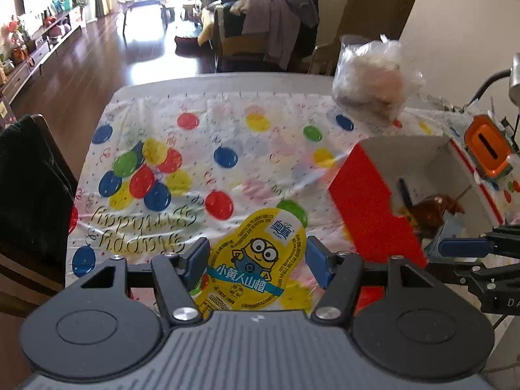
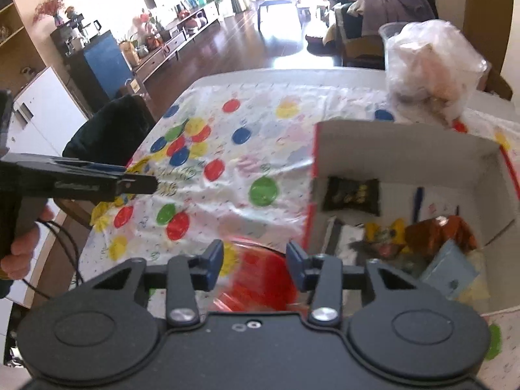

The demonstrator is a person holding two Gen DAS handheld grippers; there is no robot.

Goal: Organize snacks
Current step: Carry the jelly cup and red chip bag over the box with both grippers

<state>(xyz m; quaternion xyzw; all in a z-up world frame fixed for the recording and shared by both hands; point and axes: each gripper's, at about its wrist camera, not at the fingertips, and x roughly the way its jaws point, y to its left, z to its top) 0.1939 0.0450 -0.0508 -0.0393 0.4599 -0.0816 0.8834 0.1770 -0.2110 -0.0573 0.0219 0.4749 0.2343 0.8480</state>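
Note:
My left gripper (image 1: 256,261) is shut on a yellow Minion snack cup (image 1: 256,260), held above the balloon-print tablecloth (image 1: 201,149). The red and white cardboard box (image 1: 373,201) stands just to the right, holding a brown wrapped snack (image 1: 432,211). My right gripper (image 2: 255,263) is shut on a blurred red snack packet (image 2: 260,279), just left of the box (image 2: 406,149). Inside the box lie a black packet (image 2: 352,195), a yellow snack (image 2: 385,230), a brown wrapper (image 2: 438,230) and a light blue packet (image 2: 450,269). The left gripper shows at the left of the right wrist view (image 2: 139,183).
A clear plastic bag of pale items (image 1: 373,78) sits at the table's far right, behind the box; it also shows in the right wrist view (image 2: 429,71). A chair with dark cloth (image 1: 29,188) stands at the table's left edge. An orange device (image 1: 487,149) is at the far right.

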